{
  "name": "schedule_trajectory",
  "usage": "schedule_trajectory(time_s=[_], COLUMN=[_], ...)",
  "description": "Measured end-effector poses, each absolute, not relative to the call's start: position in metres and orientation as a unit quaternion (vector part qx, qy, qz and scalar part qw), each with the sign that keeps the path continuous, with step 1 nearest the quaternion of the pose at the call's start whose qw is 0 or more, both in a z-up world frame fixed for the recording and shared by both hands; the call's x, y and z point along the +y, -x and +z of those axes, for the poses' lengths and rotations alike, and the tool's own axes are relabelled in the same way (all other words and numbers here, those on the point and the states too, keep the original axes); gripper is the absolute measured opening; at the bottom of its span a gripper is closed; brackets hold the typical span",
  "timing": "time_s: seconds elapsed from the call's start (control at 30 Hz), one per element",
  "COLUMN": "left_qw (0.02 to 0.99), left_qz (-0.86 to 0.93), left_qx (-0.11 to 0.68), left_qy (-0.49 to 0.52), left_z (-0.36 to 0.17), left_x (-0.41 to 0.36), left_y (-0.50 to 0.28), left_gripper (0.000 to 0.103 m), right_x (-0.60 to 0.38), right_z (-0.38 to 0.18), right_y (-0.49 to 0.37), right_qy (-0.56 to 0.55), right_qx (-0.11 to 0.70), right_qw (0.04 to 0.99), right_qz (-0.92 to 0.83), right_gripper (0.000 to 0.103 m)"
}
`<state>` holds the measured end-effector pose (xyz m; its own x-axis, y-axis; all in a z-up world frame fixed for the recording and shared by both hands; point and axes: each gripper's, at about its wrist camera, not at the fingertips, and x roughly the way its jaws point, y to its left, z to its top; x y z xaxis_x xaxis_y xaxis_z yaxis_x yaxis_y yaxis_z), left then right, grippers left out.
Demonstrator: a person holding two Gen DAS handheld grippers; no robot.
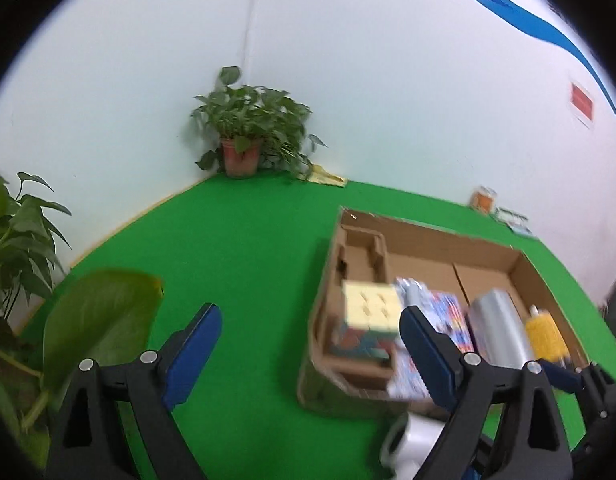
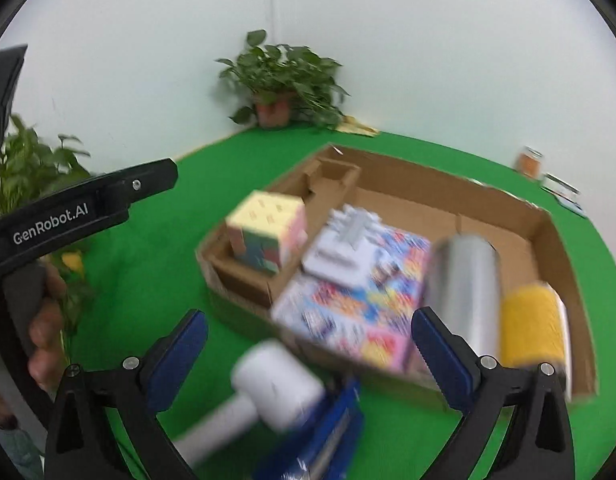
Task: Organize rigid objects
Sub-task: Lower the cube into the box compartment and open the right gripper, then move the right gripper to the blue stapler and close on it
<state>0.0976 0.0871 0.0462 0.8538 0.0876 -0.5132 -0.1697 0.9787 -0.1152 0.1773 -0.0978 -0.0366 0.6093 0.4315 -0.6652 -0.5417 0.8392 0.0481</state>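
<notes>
An open cardboard box [image 1: 428, 228] [image 2: 428, 184] lies on the green mat. It holds a pastel puzzle cube [image 1: 372, 304] [image 2: 267, 236] in its left compartment, a colourful printed pack [image 1: 448, 312] [image 2: 348, 312] with a white piece [image 2: 344, 248] on top, a silver cylinder [image 1: 496, 328] [image 2: 464, 280] and a yellow roll [image 1: 544, 332] [image 2: 528, 328]. In front of the box lie a white roller with a handle [image 2: 275, 384] [image 1: 412, 436] and a blurred blue object [image 2: 324, 436]. My left gripper [image 1: 310, 314] is open and empty, short of the box's left end. My right gripper [image 2: 308, 320] is open and empty above the roller.
A potted plant [image 1: 243, 136] [image 2: 279, 80] stands in the far corner, with a yellow scrap [image 1: 326, 176] beside it. Large leaves [image 1: 95, 320] crowd the left side. A small jar [image 1: 484, 200] [image 2: 530, 162] and flat cards [image 1: 516, 220] sit by the far right wall. A hand [image 2: 43, 320] holds the left gripper's handle.
</notes>
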Motion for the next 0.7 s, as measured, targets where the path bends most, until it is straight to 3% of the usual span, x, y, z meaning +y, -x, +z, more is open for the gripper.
schedule_trajectory(time_s=[0.37,0.7], left_qw=[0.942,0.932], left_qz=[0.0,-0.009], left_qx=[0.323,0.354], left_qy=[0.086,0.078], left_z=[0.025,0.006], left_x=[0.04,0.02], left_y=[-0.048,-0.02], left_gripper=[0.09,0.091], right_x=[-0.178,-0.179], right_z=[-0.075,-0.134], right_y=[-0.109,-0.112], right_qy=[-0.004,-0.125], right_qx=[0.409,0.509], right_qw=[0.88,0.804], right_qz=[0.242,0.281], right_gripper=[0.102,0.1])
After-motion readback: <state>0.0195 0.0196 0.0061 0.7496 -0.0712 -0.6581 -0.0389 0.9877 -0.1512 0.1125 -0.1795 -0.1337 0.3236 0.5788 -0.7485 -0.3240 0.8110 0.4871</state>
